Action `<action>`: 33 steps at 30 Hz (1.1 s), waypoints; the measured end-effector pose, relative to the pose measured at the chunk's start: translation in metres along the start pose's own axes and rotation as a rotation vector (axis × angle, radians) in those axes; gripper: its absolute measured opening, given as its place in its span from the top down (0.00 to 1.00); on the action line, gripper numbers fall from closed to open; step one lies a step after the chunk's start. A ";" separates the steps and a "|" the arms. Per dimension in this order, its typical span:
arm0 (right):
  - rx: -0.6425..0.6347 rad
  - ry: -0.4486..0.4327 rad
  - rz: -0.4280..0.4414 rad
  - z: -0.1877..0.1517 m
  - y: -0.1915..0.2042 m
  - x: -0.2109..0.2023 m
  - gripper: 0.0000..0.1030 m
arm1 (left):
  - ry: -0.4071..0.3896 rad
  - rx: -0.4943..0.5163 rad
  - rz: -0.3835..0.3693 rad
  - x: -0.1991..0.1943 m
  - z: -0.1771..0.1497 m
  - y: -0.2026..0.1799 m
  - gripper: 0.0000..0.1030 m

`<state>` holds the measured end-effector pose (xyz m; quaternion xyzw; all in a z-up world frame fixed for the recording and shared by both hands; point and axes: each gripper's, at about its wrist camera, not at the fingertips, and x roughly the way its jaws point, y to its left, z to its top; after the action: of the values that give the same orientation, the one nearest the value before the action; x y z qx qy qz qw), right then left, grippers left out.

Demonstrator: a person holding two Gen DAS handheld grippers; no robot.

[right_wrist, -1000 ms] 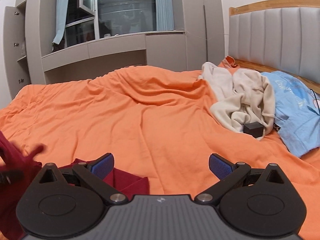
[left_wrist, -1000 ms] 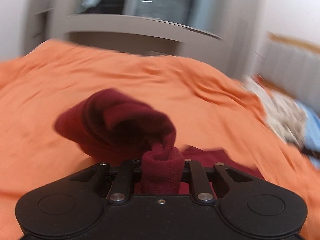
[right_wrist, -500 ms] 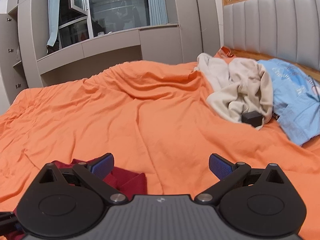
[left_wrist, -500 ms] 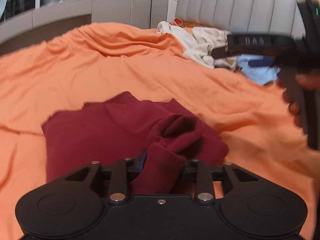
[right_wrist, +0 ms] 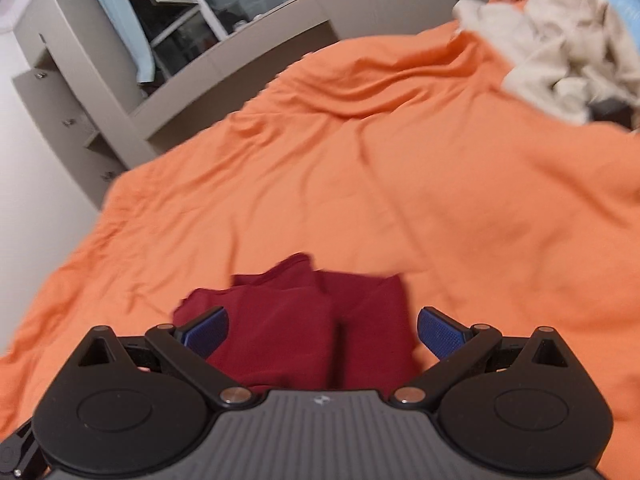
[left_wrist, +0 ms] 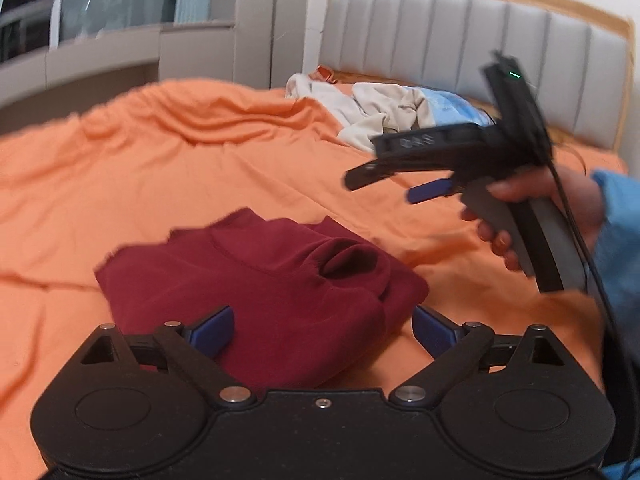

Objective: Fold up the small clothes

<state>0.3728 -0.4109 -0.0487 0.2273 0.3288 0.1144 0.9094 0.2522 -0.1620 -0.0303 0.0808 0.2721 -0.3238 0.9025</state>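
Observation:
A dark red garment (left_wrist: 264,288) lies folded on the orange bed cover (left_wrist: 168,176), with a sleeve cuff opening on top near its right side. My left gripper (left_wrist: 322,326) is open just above the garment's near edge, holding nothing. My right gripper (right_wrist: 322,334) is open above the same garment (right_wrist: 308,320), empty. In the left wrist view the right gripper (left_wrist: 384,184) hangs in the air to the right of the garment, held by a hand.
A heap of cream and blue clothes (left_wrist: 384,112) lies by the grey padded headboard (left_wrist: 480,48); it also shows in the right wrist view (right_wrist: 560,48). Grey cabinets and a window (right_wrist: 200,28) stand past the bed's far edge.
My left gripper carried the red sleeve over the garment, then opened and let it go. The right gripper swung over and tilted down toward the garment.

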 end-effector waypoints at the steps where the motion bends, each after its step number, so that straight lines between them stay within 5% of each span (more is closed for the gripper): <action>1: -0.019 0.001 -0.002 -0.001 0.002 0.004 0.02 | -0.017 0.026 0.019 -0.002 -0.001 -0.002 0.07; 6: -0.104 0.044 -0.044 -0.004 0.007 0.026 0.28 | -0.117 0.113 0.134 -0.001 -0.013 -0.010 0.08; 12: -0.096 0.083 -0.015 -0.008 0.009 0.032 0.48 | -0.106 0.127 0.110 0.001 -0.016 -0.009 0.12; 17: -0.092 0.120 -0.017 -0.011 0.007 0.036 0.69 | -0.086 0.132 0.068 0.004 -0.021 -0.010 0.31; 19: -0.098 0.117 -0.011 -0.012 0.009 0.036 0.79 | -0.086 0.137 0.055 0.004 -0.021 -0.012 0.50; 24: -0.146 0.077 -0.006 -0.011 0.018 0.029 0.90 | -0.089 0.124 0.070 0.008 -0.023 -0.011 0.82; 33: -0.170 -0.055 -0.012 0.006 0.023 0.004 0.93 | -0.127 0.047 0.062 0.003 -0.012 -0.011 0.89</action>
<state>0.3790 -0.3919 -0.0356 0.1505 0.2941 0.1304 0.9348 0.2419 -0.1685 -0.0414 0.0896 0.2038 -0.3063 0.9255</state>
